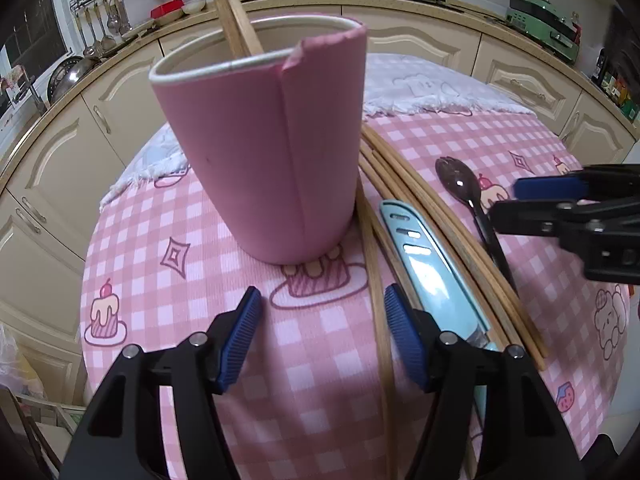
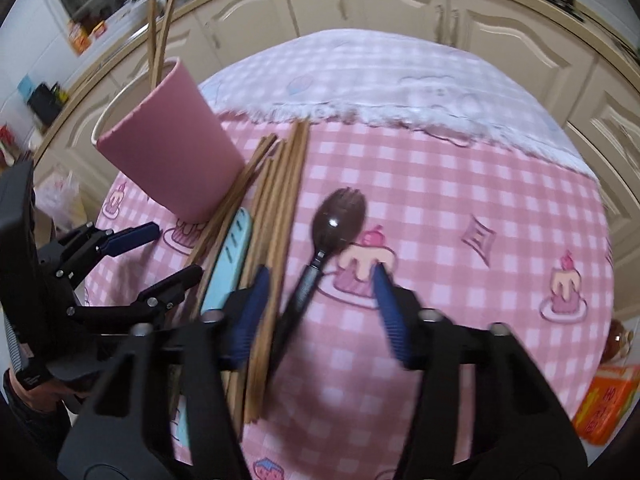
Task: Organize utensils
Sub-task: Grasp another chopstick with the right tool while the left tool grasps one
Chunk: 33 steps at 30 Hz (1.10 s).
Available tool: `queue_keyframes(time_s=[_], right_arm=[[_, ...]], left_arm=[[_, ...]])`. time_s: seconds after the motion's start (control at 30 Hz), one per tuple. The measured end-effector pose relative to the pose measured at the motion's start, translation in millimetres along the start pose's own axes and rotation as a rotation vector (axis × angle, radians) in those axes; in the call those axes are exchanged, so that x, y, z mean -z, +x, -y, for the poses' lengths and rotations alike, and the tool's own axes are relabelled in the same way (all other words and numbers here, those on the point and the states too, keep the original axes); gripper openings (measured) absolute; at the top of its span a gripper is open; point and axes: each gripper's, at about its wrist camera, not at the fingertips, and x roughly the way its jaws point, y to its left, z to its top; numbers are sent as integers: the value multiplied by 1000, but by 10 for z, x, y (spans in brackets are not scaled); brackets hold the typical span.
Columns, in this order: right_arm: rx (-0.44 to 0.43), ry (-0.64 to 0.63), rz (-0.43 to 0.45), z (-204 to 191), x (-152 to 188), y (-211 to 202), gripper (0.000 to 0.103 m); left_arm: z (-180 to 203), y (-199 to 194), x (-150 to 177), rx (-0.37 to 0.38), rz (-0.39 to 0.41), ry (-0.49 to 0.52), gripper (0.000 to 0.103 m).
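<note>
Pink holder, upper left of the right-wrist frame, already carries two chopsticks. Right gripper jaws are spread around the dark spoon, unclamped; left gripper jaws are parted over one loose chopstick, seemingly for pickup.

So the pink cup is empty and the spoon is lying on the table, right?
Not quite. The pink cup isn't empty: the left wrist view shows two chopsticks standing in it, poking out over the rim. The spoon is lying on the table, as you said.
</note>
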Motion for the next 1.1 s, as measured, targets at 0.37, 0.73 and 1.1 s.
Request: queue_keyframes(time_s=[0.37, 0.73, 1.1], right_arm=[[41, -83, -51, -159, -164, 196, 17], [37, -91, -87, -203, -202, 269, 15], [72, -97, -131, -243, -401, 447, 12]], left_arm=[[-40, 19, -46, 7, -4, -9, 63], [-56, 35, -87, 3, -8, 4, 63], [-39, 81, -158, 25, -25, -7, 46]])
